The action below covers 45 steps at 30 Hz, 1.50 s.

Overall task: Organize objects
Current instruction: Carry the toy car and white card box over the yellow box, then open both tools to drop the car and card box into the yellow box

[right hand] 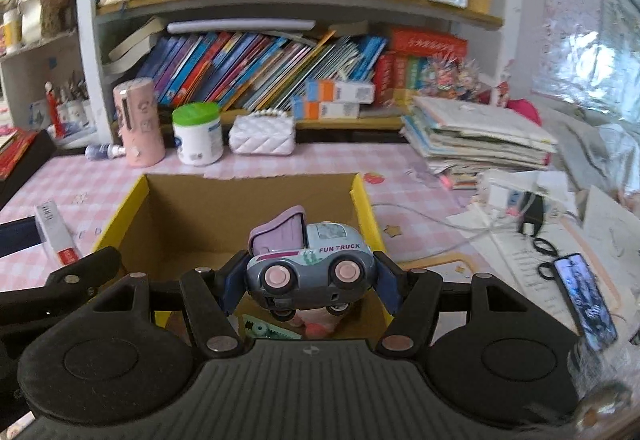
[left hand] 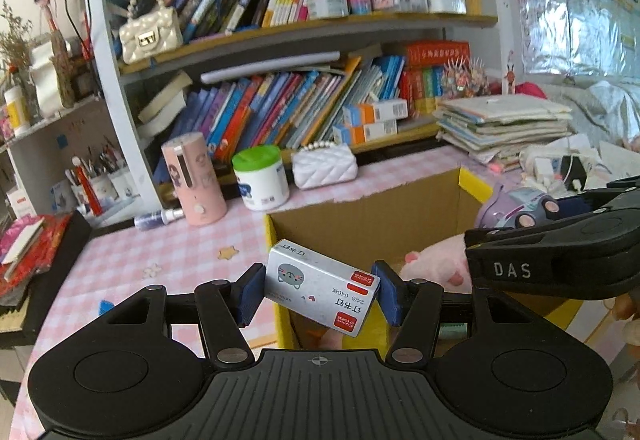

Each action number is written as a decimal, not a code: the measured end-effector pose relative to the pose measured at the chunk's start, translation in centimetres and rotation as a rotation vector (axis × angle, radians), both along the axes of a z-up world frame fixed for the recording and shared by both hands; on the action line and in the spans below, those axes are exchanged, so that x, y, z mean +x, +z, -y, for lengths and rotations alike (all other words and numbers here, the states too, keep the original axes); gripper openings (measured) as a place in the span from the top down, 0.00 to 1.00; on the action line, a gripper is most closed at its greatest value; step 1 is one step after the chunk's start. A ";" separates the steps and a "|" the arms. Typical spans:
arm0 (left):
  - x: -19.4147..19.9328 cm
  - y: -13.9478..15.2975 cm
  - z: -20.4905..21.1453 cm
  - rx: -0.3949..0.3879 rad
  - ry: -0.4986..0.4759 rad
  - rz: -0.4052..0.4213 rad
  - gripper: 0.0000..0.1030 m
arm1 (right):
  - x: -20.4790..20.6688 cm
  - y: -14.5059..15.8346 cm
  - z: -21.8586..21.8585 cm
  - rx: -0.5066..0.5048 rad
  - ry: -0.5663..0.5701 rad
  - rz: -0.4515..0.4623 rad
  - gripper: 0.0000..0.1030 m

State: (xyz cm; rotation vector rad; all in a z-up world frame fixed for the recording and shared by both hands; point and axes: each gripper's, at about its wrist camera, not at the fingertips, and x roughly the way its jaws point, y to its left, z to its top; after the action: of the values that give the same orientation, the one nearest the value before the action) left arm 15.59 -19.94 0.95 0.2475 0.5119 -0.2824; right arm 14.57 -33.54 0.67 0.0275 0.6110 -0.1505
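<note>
My left gripper (left hand: 320,290) is shut on a silver staple box (left hand: 322,286) with a cat face, held tilted over the near left corner of the open cardboard box (left hand: 360,220). My right gripper (right hand: 310,280) is shut on a blue toy truck (right hand: 310,266) with a purple bed and pink wheels, held over the same cardboard box (right hand: 248,208). The truck also shows in the left wrist view (left hand: 520,206), with the right gripper's black body beside it. The staple box shows at the left of the right wrist view (right hand: 54,228). A pink plush (left hand: 436,260) and a green item (right hand: 266,330) lie inside the box.
A pink cylinder (right hand: 138,122), a green-lidded tub (right hand: 198,134) and a white quilted purse (right hand: 262,136) stand behind the box, before a full bookshelf (right hand: 280,60). A stack of books (right hand: 476,136), cables and a phone (right hand: 586,300) lie to the right.
</note>
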 end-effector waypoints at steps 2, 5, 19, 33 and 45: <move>0.6 -0.5 0.3 0.010 0.001 -0.020 0.45 | 1.0 -0.5 0.3 0.012 0.032 -0.029 0.40; 1.5 -1.2 0.7 0.021 0.006 -0.052 0.45 | 2.6 -1.3 0.5 0.019 0.083 -0.076 0.40; 3.0 -4.0 1.9 0.063 0.016 -0.136 0.44 | 6.6 -4.4 1.6 0.029 0.196 -0.242 0.40; 1.6 -3.1 2.3 0.066 -0.015 -0.078 0.17 | 7.5 -4.5 1.3 0.018 0.222 -0.254 0.36; -1.3 -0.6 -0.2 -0.007 0.011 0.010 0.10 | 3.8 -0.7 0.7 0.023 0.084 -0.053 0.29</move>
State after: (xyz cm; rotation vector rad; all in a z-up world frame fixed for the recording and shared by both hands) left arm 14.33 -19.71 0.35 0.2391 0.5024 -0.2726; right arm 18.39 -34.25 -0.06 0.0205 0.6661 -0.0629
